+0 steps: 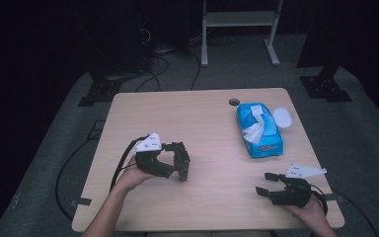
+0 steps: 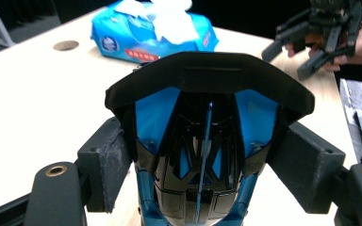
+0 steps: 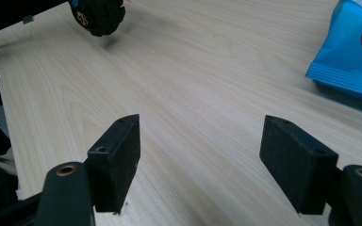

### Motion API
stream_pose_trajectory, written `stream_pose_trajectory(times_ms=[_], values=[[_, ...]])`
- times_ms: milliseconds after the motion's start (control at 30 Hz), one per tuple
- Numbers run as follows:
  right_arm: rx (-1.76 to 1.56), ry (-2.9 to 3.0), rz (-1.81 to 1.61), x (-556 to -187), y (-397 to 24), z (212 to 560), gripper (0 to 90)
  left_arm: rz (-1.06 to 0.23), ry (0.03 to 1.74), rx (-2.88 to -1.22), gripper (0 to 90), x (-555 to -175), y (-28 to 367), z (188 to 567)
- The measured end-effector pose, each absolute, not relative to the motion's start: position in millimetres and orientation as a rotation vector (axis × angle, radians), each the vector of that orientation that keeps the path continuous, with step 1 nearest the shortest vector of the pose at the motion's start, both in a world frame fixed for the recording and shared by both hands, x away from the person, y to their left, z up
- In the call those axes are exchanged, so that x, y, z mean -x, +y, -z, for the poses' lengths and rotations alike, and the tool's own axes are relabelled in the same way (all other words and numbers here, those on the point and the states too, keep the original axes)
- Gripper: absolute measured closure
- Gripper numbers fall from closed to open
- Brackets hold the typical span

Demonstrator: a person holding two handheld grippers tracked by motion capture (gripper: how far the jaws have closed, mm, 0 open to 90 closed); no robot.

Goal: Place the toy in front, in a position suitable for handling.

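A glossy black and blue plastic object (image 2: 202, 141) with a wide curved hood sits between the pads of my left gripper (image 2: 207, 160), which press on its sides. In the high view that gripper (image 1: 181, 162) hovers over the left-middle of the wooden table (image 1: 177, 113), carrying the dark object (image 1: 182, 165). My right gripper (image 1: 267, 183) rests near the front right edge, jaws wide apart. In the right gripper view nothing lies between its fingers (image 3: 115, 160), just bare wood. It also shows in the left gripper view as the right gripper (image 2: 306, 44), farther off.
A blue pack of wet wipes (image 1: 259, 129) with a white sheet sticking out lies at the right back of the table. Beside it are a round white lid (image 1: 282, 117) and a cable hole (image 1: 234, 102). Cables trail off the left edge.
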State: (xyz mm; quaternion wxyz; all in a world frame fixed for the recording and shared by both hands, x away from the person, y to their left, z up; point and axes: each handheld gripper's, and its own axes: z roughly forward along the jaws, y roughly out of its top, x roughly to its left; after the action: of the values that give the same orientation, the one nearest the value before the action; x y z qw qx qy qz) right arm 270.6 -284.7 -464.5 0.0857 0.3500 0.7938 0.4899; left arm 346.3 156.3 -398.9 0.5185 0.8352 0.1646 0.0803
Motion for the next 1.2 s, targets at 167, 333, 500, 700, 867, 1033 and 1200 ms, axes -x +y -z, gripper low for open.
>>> stream_pose_trajectory(times_ms=[167,333,500,700,867,1033,1200], values=[[-1.043,2.366,-1.459,-271,-285,464,28.7,-0.163,0.389,-2.035,25.1,-351,148,406],[-1.045,2.363,-1.463,-270,-285,464,28.7,-0.131,0.393,-2.035,25.1,-355,141,409],[-1.046,2.361,-1.464,-270,-286,464,28.7,-0.134,0.383,-2.043,25.0,-360,130,409],[-1.039,2.356,-1.465,-269,-287,463,28.7,-0.124,0.354,-2.073,25.1,-368,105,411],[-1.04,2.344,-1.47,-267,-290,462,28.8,-0.113,0.344,-2.108,25.1,-376,84,416],[-1.046,2.333,-1.475,-266,-293,460,28.7,-0.11,0.341,-2.154,25.1,-382,64,424],[-1.04,2.329,-1.479,-265,-293,460,28.7,-0.09,0.361,-2.219,25.1,-388,48,437]])
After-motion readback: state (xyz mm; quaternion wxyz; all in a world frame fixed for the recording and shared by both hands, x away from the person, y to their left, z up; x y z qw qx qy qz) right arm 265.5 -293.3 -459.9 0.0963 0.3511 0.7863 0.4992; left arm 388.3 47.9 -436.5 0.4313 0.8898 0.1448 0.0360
